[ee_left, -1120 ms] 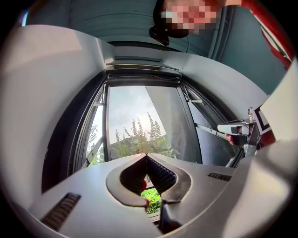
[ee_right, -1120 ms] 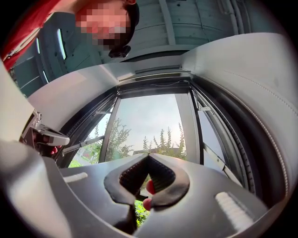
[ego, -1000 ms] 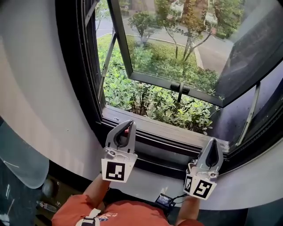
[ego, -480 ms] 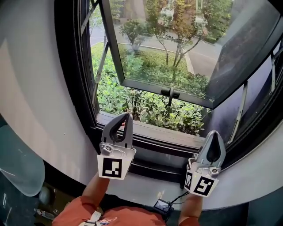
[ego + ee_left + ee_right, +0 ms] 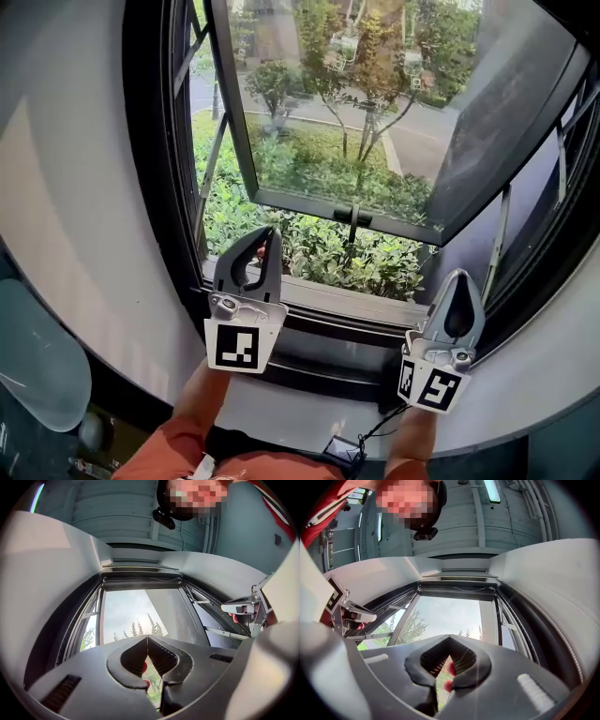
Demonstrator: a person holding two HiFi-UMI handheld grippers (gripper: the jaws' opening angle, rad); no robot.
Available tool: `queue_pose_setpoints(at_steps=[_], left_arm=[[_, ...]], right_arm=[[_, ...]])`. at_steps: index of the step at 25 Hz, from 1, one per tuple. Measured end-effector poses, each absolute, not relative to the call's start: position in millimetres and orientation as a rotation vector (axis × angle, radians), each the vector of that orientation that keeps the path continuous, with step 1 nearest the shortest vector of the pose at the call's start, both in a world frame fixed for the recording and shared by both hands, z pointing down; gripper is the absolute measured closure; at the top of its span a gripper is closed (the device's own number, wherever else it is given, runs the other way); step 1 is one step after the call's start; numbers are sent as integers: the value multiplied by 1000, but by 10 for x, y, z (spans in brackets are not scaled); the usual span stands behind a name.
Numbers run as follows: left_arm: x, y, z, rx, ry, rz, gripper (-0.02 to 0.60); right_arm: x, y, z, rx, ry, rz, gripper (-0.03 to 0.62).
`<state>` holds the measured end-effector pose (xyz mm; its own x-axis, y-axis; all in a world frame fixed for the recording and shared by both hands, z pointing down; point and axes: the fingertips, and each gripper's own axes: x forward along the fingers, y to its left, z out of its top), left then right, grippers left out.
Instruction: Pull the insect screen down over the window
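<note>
The window stands with its glass sash (image 5: 375,112) swung outward, and a handle (image 5: 354,217) sits on the sash's lower rail. In both gripper views a dark bar (image 5: 140,584) (image 5: 457,591) runs across the top of the window opening; no screen is drawn over it. My left gripper (image 5: 267,231) (image 5: 147,637) points up in front of the sill (image 5: 356,305) at the opening's lower left, shut and empty. My right gripper (image 5: 461,275) (image 5: 449,637) rises at the lower right corner, also shut on nothing. Neither touches the frame.
The black window frame (image 5: 155,187) sits in a pale curved wall (image 5: 66,216). Metal stay arms (image 5: 214,150) hold the sash on both sides. Bushes and a road lie outside. A small black device with a cable (image 5: 345,453) hangs at the person's waist.
Both grippers have risen a little against the sill, the left more than the right. The head view has tilted upward, showing more of the sash. Jaws stay shut.
</note>
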<state>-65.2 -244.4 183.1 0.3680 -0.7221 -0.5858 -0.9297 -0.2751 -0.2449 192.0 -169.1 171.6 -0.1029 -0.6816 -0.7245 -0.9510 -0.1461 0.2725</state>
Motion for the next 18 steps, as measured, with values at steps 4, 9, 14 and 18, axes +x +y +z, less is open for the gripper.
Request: queue_pose_setpoints(at_steps=[4, 9, 14, 18], left_arm=[[-632, -2445, 1657, -2046, 1393, 495, 575], [-585, -2446, 1398, -2006, 1368, 528, 575], [-574, -2442, 1172, -1979, 1355, 585, 575], [-550, -2407, 964, -1945, 1334, 599, 575]], right_arm=[[1907, -1679, 1493, -1818, 1761, 1180, 585], [1850, -1656, 1204, -1771, 1731, 1255, 585], [1853, -1654, 963, -1714, 1720, 1275, 585], [1878, -1647, 755, -1705, 1691, 1330, 585]])
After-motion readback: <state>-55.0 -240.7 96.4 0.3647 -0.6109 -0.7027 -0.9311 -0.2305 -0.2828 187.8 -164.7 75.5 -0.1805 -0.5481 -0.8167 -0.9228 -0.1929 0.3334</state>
